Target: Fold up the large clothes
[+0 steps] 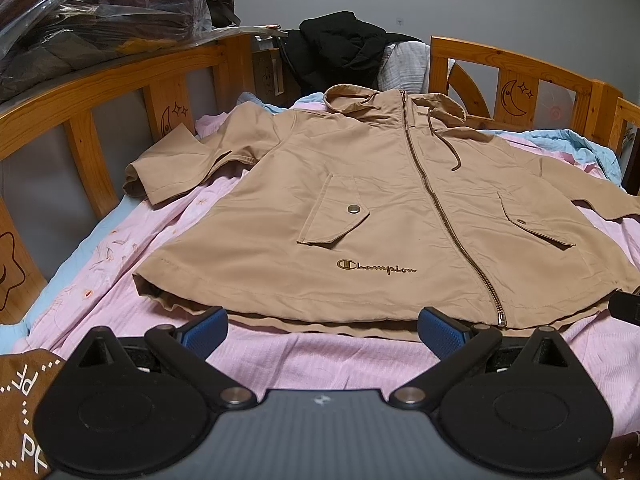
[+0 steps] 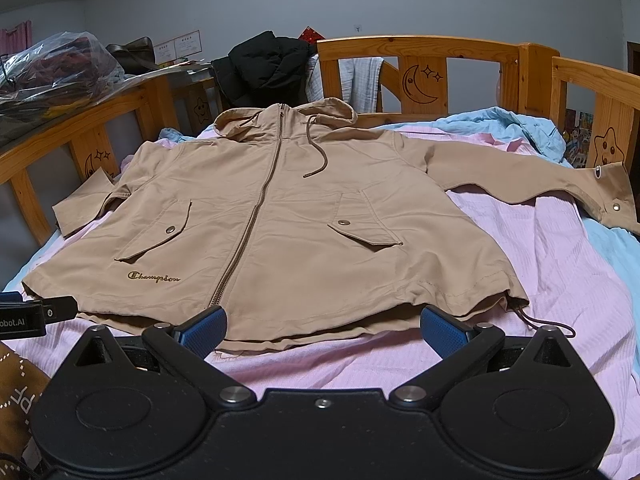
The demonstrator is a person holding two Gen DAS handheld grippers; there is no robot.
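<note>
Jacket: we saw one tan hooded jacket [image 1: 360, 208] [image 2: 288, 216] lying flat and face up on the pink sheet [image 1: 320, 360] [image 2: 560, 280] of the bed, zipped, directly ahead of both grippers, hem nearest them and hood farthest.
Left gripper: our left gripper [image 1: 322, 330] was released, jaws spread wide, just short of the hem and holding nothing.
Right gripper: our right gripper [image 2: 324, 330] was likewise released, jaws wide apart at the hem edge, nothing between them.
Sleeves: we counted two; one lay folded short to the left of the left gripper, the other stretched far out to the right of the right gripper.
Pockets: two flap pockets, each with one snap button.
Container: one clear plastic bag [image 1: 100, 12] [image 2: 60, 68] sat ahead and to the left, beyond the wooden bed rail [image 1: 100, 88] [image 2: 420, 48], holding dark folded clothes we could not count.
Other clothes: one black garment [image 1: 340, 48] [image 2: 268, 68] was heaped beyond the hood.
Bedding: one light blue blanket [image 1: 580, 148] [image 2: 500, 128] lay under the pink sheet.
</note>
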